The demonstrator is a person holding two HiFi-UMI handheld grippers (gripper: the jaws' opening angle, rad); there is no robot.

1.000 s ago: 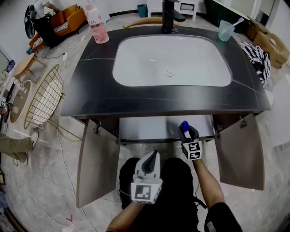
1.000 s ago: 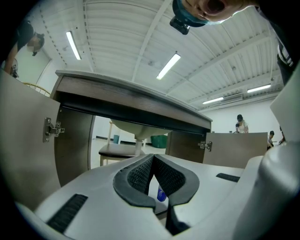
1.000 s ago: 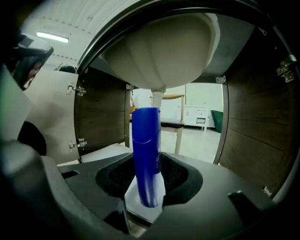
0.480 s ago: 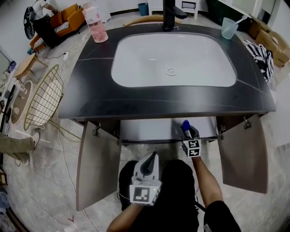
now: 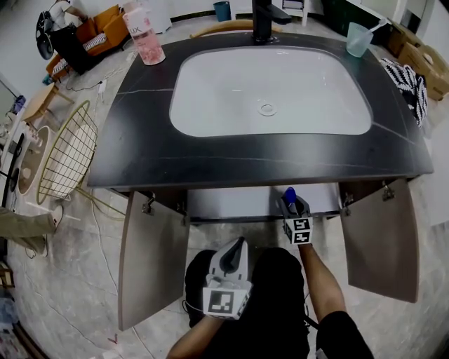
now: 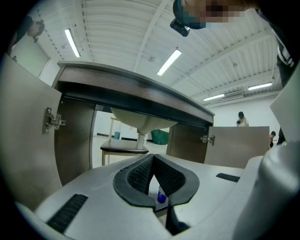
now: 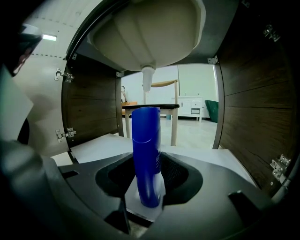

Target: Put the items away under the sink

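Observation:
A blue bottle stands upright between the jaws of my right gripper, which is shut on its lower part. In the head view this gripper holds the bottle at the front edge of the open cabinet under the sink. Ahead of the bottle lie the cabinet's pale floor and the basin's underside with its drain pipe. My left gripper hovers lower and nearer to me, shut with nothing in it; its pads meet at the tips.
Both cabinet doors hang open, the left door and the right door. On the black counter stand a pink bottle, a faucet and a green cup. A wire chair stands to the left.
My right gripper has sunk a little with the blue bottle still in it, staying at the cabinet opening. The left gripper has hardly moved.

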